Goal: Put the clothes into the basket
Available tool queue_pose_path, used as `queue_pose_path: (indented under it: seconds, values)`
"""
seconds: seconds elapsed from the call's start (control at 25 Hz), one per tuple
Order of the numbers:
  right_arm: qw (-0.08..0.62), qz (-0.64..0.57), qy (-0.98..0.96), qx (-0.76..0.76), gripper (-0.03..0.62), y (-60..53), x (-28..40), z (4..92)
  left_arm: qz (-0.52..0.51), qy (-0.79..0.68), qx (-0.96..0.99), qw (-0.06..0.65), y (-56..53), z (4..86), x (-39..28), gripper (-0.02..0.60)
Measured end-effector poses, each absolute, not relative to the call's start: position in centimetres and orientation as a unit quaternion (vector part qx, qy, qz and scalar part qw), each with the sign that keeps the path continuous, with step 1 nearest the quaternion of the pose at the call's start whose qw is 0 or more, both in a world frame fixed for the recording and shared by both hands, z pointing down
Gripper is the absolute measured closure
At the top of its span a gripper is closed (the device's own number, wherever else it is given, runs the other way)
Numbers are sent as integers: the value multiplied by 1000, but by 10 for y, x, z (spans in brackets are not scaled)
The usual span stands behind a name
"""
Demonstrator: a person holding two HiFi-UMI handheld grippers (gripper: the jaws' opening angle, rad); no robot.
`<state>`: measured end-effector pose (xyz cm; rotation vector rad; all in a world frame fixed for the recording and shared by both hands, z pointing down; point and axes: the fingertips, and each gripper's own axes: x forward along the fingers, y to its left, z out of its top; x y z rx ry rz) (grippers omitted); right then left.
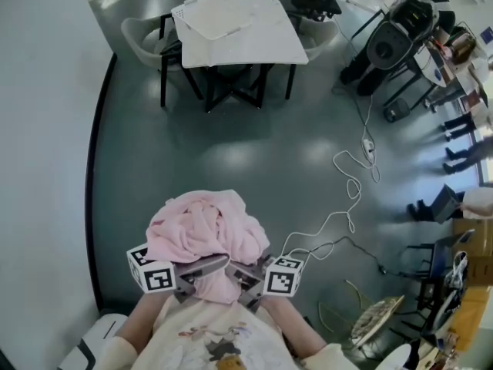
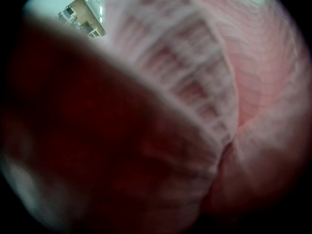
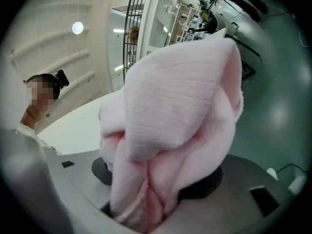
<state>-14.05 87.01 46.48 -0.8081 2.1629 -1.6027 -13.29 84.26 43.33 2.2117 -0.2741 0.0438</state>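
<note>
Worryingly, my right gripper [image 3: 146,213] clamped the pink garment [image 1: 206,226] at six o'clock, but I couldn't tell if the left gripper [image 1: 202,268] held it, so loose folds could slip.

The clothes [image 1: 206,230] lie between the left gripper [image 1: 202,268] and right gripper [image 1: 248,273], with the table [image 1: 239,33] well beyond.

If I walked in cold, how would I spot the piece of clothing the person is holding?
Look at the grey-green floor, then to its near end, right before the person. There a crumpled bundle rests over the left gripper and right gripper. It is soft pink, while the cloth on the table is white.
</note>
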Motion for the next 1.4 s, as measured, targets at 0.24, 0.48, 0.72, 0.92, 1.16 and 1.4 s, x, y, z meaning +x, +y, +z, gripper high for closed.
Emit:
queue_pose_path:
  seconds: [0.24,0.48,0.72,0.92,1.16,1.4]
  values:
    - [157,-550,770,-282,316,848,-156,453,9,-115,892,437,823,426,-150,100]
    - [150,-552,773,-275,316,825,-159,454,-3,-125,891,437,800,427,-153,100]
    - [141,-560,774,-259,316,795,-163,462,-8,-138,888,438,767,430,-159,100]
    - [144,-567,773,-246,316,744,-142,468,-3,-146,886,440,716,435,-137,100]
    - [156,-563,775,-241,316,667,-100,465,7,-141,889,435,641,434,-94,100]
    - [165,-560,778,-231,316,588,-49,452,14,-147,893,425,562,420,-43,100]
